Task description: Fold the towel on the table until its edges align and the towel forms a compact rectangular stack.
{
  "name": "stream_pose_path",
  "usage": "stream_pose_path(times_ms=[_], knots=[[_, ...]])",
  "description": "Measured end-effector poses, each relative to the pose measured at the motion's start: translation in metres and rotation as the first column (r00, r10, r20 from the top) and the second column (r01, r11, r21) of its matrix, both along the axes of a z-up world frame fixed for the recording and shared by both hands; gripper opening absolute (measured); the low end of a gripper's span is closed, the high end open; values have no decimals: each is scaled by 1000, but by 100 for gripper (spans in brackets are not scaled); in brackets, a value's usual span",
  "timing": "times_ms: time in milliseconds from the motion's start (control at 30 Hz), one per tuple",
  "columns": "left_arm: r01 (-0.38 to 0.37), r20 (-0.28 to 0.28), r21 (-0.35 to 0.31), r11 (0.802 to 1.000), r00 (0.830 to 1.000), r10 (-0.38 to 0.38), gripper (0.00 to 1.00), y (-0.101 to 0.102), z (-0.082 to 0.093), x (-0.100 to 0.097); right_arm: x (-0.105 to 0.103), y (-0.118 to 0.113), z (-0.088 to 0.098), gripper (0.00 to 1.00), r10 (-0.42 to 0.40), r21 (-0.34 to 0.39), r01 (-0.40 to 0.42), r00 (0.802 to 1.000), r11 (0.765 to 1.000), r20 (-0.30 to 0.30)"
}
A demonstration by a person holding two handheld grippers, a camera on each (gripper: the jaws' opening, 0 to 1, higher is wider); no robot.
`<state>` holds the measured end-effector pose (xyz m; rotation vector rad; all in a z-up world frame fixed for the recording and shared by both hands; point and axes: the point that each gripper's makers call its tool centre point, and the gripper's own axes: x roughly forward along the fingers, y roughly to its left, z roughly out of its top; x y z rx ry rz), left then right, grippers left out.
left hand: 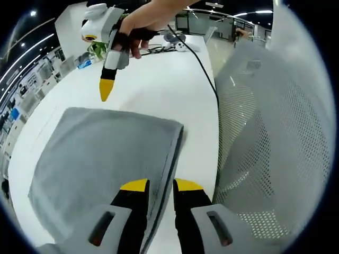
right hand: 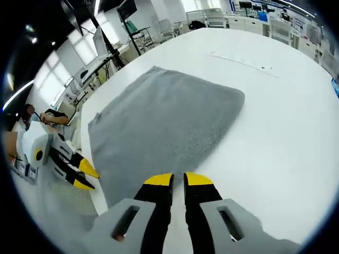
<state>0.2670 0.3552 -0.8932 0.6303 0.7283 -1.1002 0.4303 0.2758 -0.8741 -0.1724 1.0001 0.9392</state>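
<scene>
Your left gripper (left hand: 160, 184) sits at six o'clock in the left gripper view, jaws slightly parted astride the near edge of the grey towel (left hand: 106, 159); whether they pinch it, I cannot tell. The towel lies folded flat on the white table (left hand: 159, 90). Your right gripper (right hand: 177, 180) hovers over the towel's edge at six o'clock, jaws nearly together, clasping nothing. A mesh chair (left hand: 270, 132) stands at three o'clock.

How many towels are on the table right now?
1. The grey towel lies folded on the white table, just ahead of the right gripper; the left gripper sits at its edge. Layers underneath may be hidden.
</scene>
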Motion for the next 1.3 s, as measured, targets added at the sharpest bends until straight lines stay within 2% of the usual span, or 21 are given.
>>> stream_pose_path(times_ms=[233,467,600,833,1033,1233,1300], knots=[[-41,7,-47,998,999,41,19,-30,5,9,27,-5,5,21,-7,-7,8,997,1000,79],[-26,25,-75,997,999,28,19,-59,12,11,40,-5,5,22,10,0,-10,996,1000,88],[-19,16,-74,997,1000,20,19,-71,7,10,44,-4,5,21,9,7,-10,996,1000,90],[-20,-4,-68,997,1000,20,19,-82,-1,6,53,-6,1,22,21,14,-22,996,1000,88],[-38,-19,-46,998,999,38,19,-86,-13,8,65,-9,0,23,0,25,-2,996,1000,92],[-14,1,-5,1000,1000,14,19,-90,-24,4,80,-7,-4,23,-24,34,21,995,999,97],[-16,8,-10,1000,1000,16,19,-90,-23,6,83,-5,-5,22,-24,33,21,995,999,101]])
